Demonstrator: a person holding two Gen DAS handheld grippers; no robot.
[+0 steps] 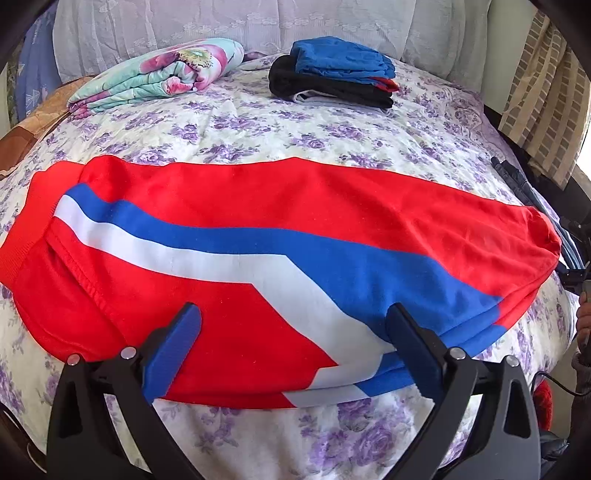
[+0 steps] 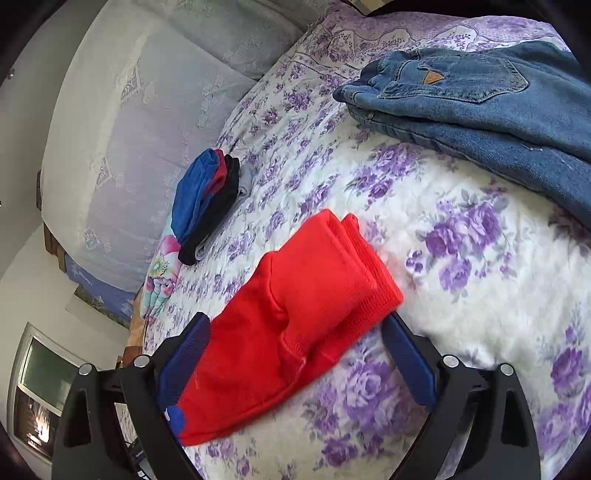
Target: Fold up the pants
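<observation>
Red pants (image 1: 258, 206) with a blue and a white stripe lie flat across the flowered bedsheet (image 1: 280, 136), running left to right. My left gripper (image 1: 295, 332) hovers over their near edge with its blue-padded jaws wide open and nothing pinched. In the right wrist view, one end of the red pants (image 2: 306, 280), with its ribbed band, lies on the bed between the spread fingers of my right gripper (image 2: 297, 341). The cloth reaches from pad to pad, but the pads do not squeeze it.
A stack of folded clothes (image 1: 332, 74) (image 2: 207, 206), blue on black, sits at the back of the bed beside a folded floral blanket (image 1: 159, 74). Blue jeans (image 2: 480, 96) lie at the upper right. A lace-covered headboard (image 1: 258, 22) stands behind. A person's hand (image 1: 583, 321) shows at the right edge.
</observation>
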